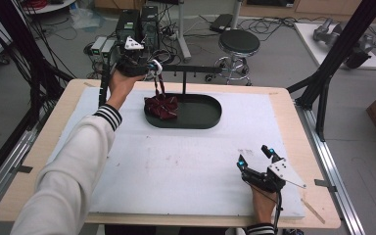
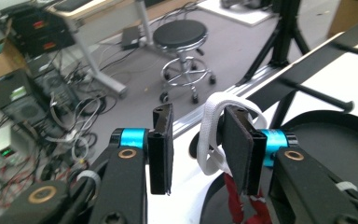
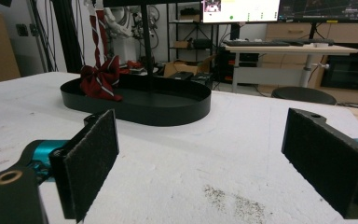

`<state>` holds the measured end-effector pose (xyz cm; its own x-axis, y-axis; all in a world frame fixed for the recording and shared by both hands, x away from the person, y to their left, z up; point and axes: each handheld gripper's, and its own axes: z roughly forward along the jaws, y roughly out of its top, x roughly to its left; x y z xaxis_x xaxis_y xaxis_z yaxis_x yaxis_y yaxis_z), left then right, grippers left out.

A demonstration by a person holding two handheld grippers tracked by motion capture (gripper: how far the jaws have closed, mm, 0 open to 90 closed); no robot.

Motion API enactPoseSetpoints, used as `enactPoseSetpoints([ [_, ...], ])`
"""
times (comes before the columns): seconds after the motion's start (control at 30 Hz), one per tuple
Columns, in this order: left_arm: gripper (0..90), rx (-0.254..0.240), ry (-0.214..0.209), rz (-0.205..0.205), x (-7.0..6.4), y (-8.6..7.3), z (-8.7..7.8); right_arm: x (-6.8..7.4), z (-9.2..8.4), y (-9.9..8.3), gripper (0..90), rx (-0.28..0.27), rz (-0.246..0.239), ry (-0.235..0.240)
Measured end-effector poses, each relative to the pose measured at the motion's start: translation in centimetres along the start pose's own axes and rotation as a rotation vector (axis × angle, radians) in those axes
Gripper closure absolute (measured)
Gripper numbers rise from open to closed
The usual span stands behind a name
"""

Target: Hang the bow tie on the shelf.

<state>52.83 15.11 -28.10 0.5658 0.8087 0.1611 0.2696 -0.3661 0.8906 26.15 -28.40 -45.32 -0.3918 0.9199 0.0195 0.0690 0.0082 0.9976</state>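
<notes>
A dark red cloth bundle (image 1: 161, 106) lies at the left end of a black oval tray (image 1: 203, 117). A red-and-white twisted strap (image 1: 159, 87) rises from it to a white loop (image 1: 155, 65). My left gripper (image 1: 149, 66) hangs above that tray end, open, with the white loop (image 2: 209, 140) hooked round one of its fingers (image 2: 237, 144) and the strap (image 2: 235, 205) dangling below. My left gripper (image 2: 199, 114) holds nothing between its pads. My right gripper (image 1: 255, 156) rests open near the front right of the table. Past my right gripper (image 3: 205, 144) lie the tray (image 3: 168, 112) and bundle (image 3: 100, 81).
A thin black post with a horizontal bar (image 1: 196, 71) rises from the tray. White foam board (image 1: 186, 166) covers the wooden tabletop. A black frame leg (image 1: 323, 83) stands at the table's right rear. Beyond the table are a stool (image 1: 239, 41) and computers (image 1: 137, 24).
</notes>
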Motion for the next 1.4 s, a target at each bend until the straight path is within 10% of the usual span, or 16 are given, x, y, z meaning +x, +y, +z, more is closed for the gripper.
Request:
enactPoseSetpoints([
  [0.53,29.3,0.111,0.049,0.047,0.7,-0.6,0.0,0.0,0.0,0.0,9.9,-0.001,0.003,-0.004],
  [0.9,25.3,0.153,0.024,0.040,1.0,-1.4,-0.2,0.0,0.0,0.0,9.9,-0.001,0.000,-0.003],
  [1.17,21.6,-0.014,-0.089,-0.034,1.3,-4.7,-4.2,0.0,-0.1,-0.1,9.9,-0.009,0.000,0.005],
  [1.4,19.9,-0.195,-0.180,-0.061,-0.1,-10.9,-10.0,0.1,-0.3,-0.1,9.9,-0.023,-0.007,0.006],
])
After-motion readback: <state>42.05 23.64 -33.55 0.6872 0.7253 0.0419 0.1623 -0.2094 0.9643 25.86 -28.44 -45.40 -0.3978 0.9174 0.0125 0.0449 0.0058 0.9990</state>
